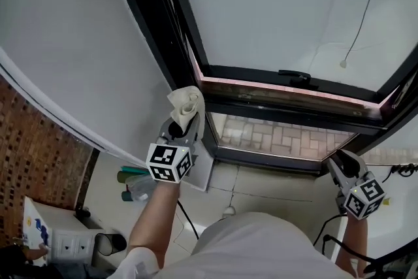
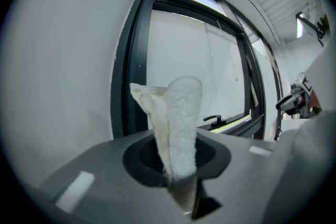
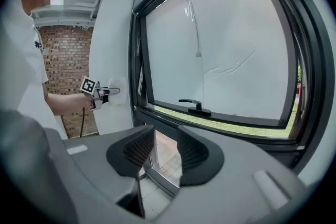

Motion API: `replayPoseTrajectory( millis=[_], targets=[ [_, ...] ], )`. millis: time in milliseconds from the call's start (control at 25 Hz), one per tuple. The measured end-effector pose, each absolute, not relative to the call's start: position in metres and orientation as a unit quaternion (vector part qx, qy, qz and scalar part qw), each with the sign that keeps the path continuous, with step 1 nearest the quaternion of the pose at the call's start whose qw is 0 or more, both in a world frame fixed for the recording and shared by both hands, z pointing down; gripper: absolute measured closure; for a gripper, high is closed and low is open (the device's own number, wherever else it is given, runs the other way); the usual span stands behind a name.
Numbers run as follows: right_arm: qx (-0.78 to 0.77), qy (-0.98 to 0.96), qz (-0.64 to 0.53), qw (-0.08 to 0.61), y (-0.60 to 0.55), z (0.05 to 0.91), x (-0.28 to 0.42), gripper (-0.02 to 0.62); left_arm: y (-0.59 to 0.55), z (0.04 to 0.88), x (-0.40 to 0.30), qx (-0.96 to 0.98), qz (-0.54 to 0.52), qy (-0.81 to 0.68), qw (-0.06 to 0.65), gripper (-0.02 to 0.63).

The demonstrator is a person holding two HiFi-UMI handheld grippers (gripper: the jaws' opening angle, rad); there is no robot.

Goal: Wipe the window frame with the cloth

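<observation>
A cream cloth stands up folded out of my left gripper, which is shut on it. It is held beside the black window frame, near the frame's lower left corner. In the left gripper view the cloth fills the gap between the jaws, with the frame's upright just behind it. My right gripper hangs open and holds nothing below the frame's lower right part. Its jaws stand apart in the right gripper view, which also shows the left gripper at the frame's upright.
The sash is swung ajar, with a black handle on its lower rail; brick paving shows through the gap. A cord with a pull hangs on the pane. Bottles and a socket box lie below left, cables at right.
</observation>
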State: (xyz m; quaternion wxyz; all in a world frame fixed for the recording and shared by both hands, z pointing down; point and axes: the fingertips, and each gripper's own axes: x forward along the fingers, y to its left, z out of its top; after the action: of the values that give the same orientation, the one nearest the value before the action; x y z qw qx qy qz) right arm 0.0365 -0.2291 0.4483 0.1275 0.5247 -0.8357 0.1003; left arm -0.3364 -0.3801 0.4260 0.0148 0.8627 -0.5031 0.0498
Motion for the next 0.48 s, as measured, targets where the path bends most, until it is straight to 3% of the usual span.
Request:
replayPoseTrajectory(
  millis=[480],
  targets=[
    [0.554, -0.809, 0.105, 0.163, -0.205, 0.444, 0.044, 0.457, -0.441, 0.5, -0.375, 0.823, 0.093, -0.559, 0.024, 0.508]
  ],
)
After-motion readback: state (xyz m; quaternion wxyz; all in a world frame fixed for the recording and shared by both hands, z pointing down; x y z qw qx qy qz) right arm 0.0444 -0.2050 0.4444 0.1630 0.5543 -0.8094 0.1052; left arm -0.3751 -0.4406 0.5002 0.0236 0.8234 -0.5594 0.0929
